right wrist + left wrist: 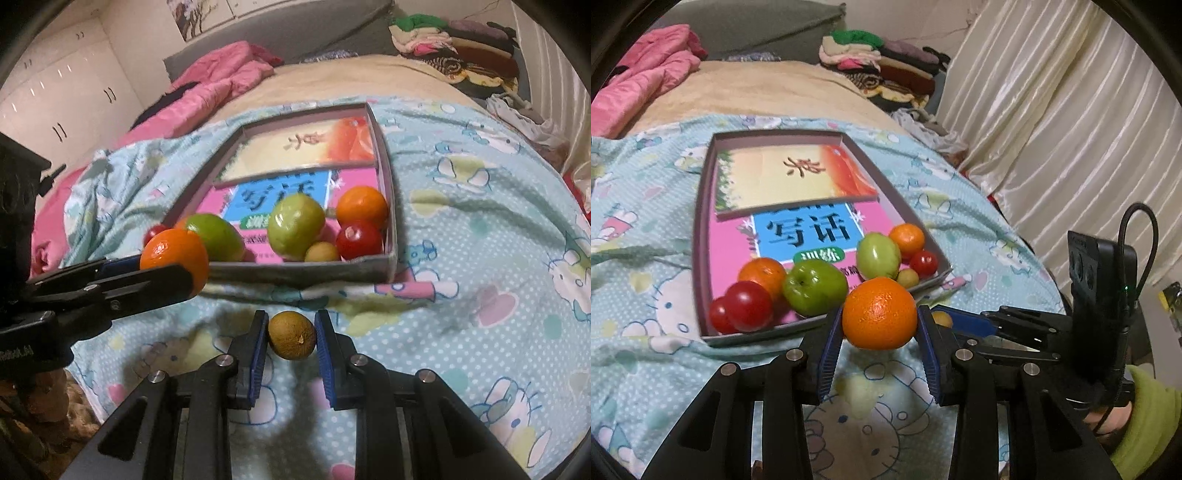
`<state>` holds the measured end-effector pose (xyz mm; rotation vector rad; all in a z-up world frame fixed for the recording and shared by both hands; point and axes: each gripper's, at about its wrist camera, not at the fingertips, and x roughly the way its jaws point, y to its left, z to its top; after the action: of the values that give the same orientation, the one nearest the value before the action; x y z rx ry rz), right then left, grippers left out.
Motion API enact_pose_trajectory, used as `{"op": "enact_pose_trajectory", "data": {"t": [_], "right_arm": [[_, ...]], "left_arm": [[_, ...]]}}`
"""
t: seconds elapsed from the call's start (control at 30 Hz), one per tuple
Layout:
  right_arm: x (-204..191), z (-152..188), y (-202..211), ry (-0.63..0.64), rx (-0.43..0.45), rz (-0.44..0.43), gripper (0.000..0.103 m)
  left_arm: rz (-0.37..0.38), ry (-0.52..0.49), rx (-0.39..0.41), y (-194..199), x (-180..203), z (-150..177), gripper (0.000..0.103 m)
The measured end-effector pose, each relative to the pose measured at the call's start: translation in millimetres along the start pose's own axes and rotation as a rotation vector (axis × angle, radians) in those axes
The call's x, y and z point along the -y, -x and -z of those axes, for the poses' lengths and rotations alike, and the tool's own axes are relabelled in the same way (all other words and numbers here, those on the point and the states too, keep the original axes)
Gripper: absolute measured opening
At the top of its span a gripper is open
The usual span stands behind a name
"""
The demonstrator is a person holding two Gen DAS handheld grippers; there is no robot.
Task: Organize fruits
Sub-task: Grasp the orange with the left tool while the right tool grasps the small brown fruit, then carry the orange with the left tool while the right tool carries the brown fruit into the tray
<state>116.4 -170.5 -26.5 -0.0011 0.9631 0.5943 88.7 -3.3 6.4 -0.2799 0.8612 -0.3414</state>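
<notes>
Round orange citrus fruit (880,314) sits clamped between the left gripper's (880,325) blue pads; a small brown-green fruit (291,335) is pinched in the right gripper (291,341). Just beyond both lies a shallow cardboard tray (392,206) of fruit on a bed's pale blue cartoon-print blanket (480,258).

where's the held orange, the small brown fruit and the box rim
held orange (879,314), left wrist view, front face
small brown fruit (291,334), right wrist view, middle
box rim (303,266), right wrist view, near wall

We see the big orange (879,313) and small brown fruit (292,334) lifted clear above the blanket; remaining fruit clusters at the shallow box's (701,221) near end.
</notes>
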Motion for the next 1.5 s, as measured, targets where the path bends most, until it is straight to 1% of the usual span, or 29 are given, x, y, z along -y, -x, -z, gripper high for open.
{"op": "enact_pose_trajectory", "data": {"t": [0.33, 0.63, 0.83, 1.07, 1.27, 1.5], "right_arm": [[-7, -11, 15, 0.027, 0.093, -0.019, 0.026], [-4, -21, 28, 0.022, 0.162, -0.026, 0.026], [-3, -29, 30, 0.022, 0.195, -0.014, 0.026], [3, -37, 29, 0.017, 0.217, 0.002, 0.026], [9, -39, 27, 0.006, 0.221, 0.013, 0.026], [15, -43, 29, -0.004, 0.243, 0.017, 0.026]], "left_arm": [[-0.090, 0.002, 0.092, 30, -14, -5, 0.041], [-0.144, 0.049, 0.136, 42, -35, -12, 0.041], [-0.177, 0.058, 0.137, 39, -42, -15, 0.041], [-0.172, 0.051, 0.113, 27, -41, -15, 0.041], [-0.137, -0.009, 0.102, 15, -19, -16, 0.041], [-0.107, -0.077, 0.061, -11, 9, -18, 0.041]]}}
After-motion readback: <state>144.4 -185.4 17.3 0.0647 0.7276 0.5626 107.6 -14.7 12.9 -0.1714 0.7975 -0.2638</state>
